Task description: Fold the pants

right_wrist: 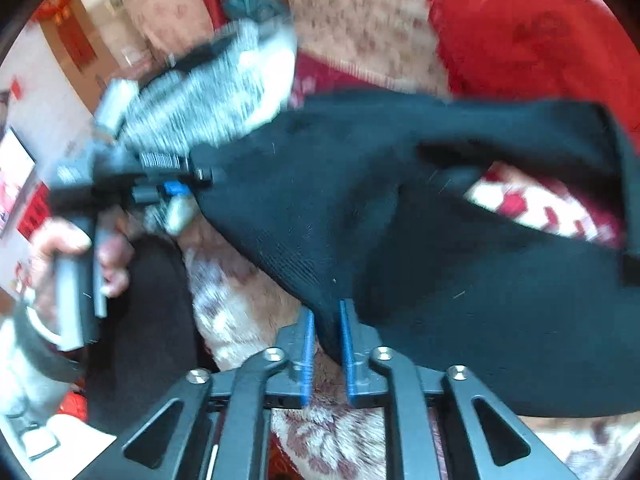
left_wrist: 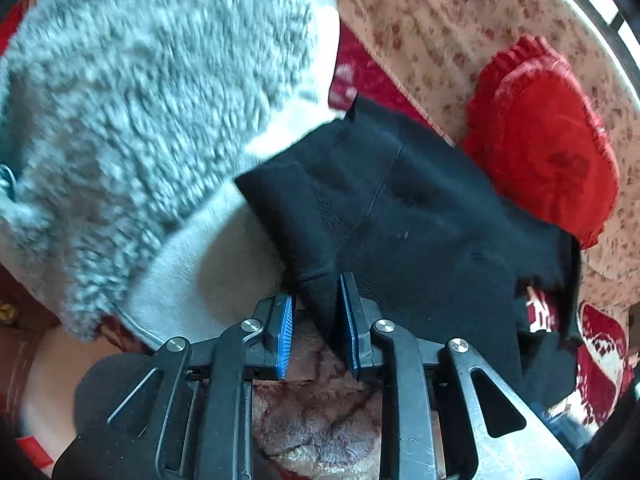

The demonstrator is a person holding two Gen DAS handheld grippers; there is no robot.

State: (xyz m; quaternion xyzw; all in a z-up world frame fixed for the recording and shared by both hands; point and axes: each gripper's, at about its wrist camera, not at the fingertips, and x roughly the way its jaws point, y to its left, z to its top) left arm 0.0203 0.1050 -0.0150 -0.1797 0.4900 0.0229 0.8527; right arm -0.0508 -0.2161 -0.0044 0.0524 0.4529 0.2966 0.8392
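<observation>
The black pants point(left_wrist: 420, 216) hang stretched between both grippers above a floral bed cover. My left gripper point(left_wrist: 316, 304) is shut on a pinched corner of the black fabric between its blue pads point(left_wrist: 285, 332). My right gripper point(right_wrist: 326, 320) is shut on another pinched corner of the pants point(right_wrist: 420, 240), which spread up and to the right. The left gripper also shows in the right wrist view point(right_wrist: 176, 190), blurred, gripping the pants' far left edge, with the person's hand point(right_wrist: 60, 252) on its handle.
A fluffy grey-and-white garment point(left_wrist: 152, 112) lies to the left, partly under the pants. A red frilled cushion point(left_wrist: 548, 140) sits at the right on the floral cover point(left_wrist: 440, 20). A red patterned blanket point(right_wrist: 532, 204) lies below the pants.
</observation>
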